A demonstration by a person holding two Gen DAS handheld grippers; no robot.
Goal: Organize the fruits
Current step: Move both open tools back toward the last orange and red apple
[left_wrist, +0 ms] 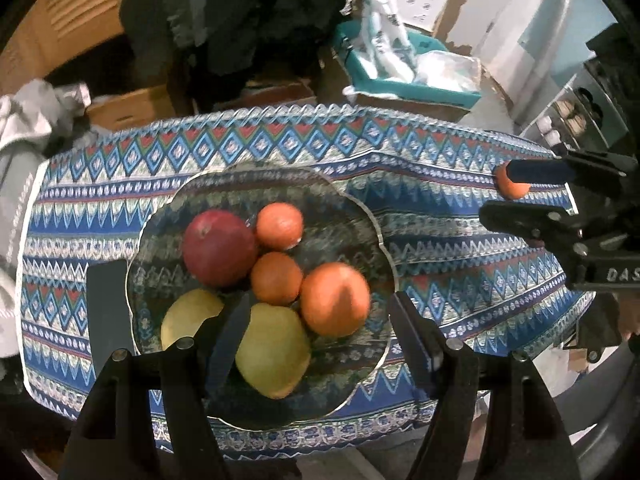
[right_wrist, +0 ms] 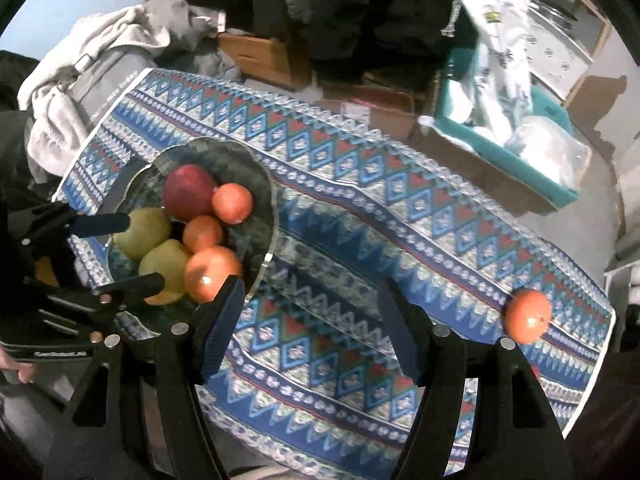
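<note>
A glass plate (left_wrist: 356,216) on the patterned cloth holds a red apple (left_wrist: 218,248), three oranges (left_wrist: 334,298) and two green-yellow pears (left_wrist: 274,350). My left gripper (left_wrist: 316,330) is open above the plate's near side, empty. The plate also shows in the right wrist view (right_wrist: 264,184). My right gripper (right_wrist: 308,320) is open and empty over the cloth, right of the plate. A lone orange (right_wrist: 527,316) lies at the cloth's right edge; in the left wrist view this orange (left_wrist: 510,186) sits behind the right gripper's fingers (left_wrist: 536,170).
The cloth-covered table (right_wrist: 400,208) is small, with edges close on all sides. Beyond it stand cardboard boxes (right_wrist: 260,54), a teal bin (right_wrist: 520,164) with plastic bags, and a grey cloth pile (right_wrist: 100,64) at the left.
</note>
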